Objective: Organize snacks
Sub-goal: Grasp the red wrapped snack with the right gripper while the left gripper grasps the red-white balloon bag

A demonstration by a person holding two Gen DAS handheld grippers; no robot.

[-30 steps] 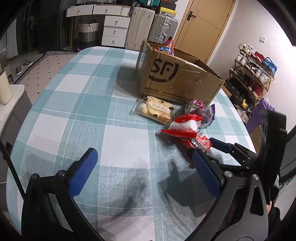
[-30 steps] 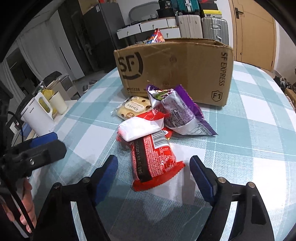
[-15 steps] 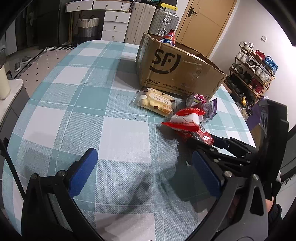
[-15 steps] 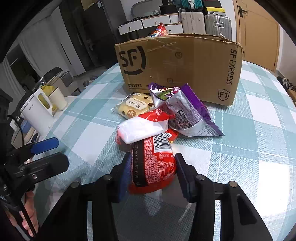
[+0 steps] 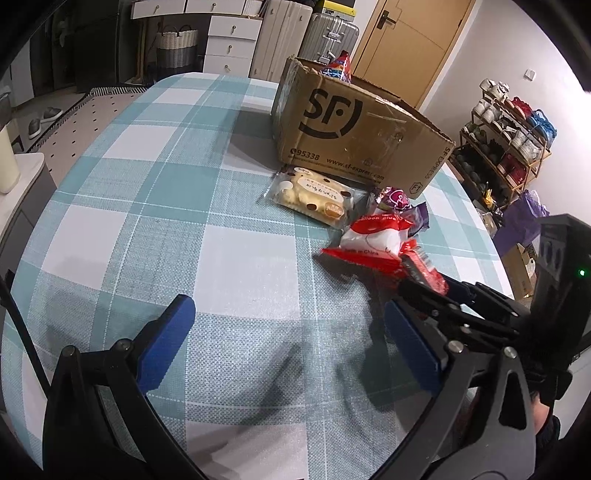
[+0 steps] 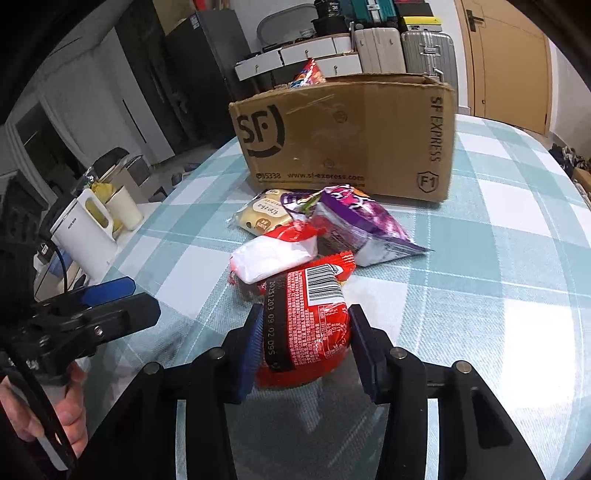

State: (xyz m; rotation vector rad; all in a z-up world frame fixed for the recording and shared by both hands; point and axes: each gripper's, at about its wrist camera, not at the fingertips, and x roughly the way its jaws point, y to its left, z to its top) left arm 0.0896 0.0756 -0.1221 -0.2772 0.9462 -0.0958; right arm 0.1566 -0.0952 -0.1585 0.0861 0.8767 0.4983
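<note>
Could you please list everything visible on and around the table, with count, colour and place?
Red packet: one, red with a barcode, nearest on the table, clamped in the right gripper.
White packet: one, white and red, just behind the red packet.
Purple packet: one, purple and white, in front of the box.
Bread packet: one, cream, left of the purple packet.
Box: one, brown cardboard, far side of the table, a snack bag poking out.
Tablecloth: one, teal and white check.
Kettle: one, white, off the table's left.
Suitcases: several, pale, by the door.
Shoe rack: one, right wall.
Left gripper: blue pads, open over bare cloth.
Right gripper: blue pads, just closed on the red packet.
</note>
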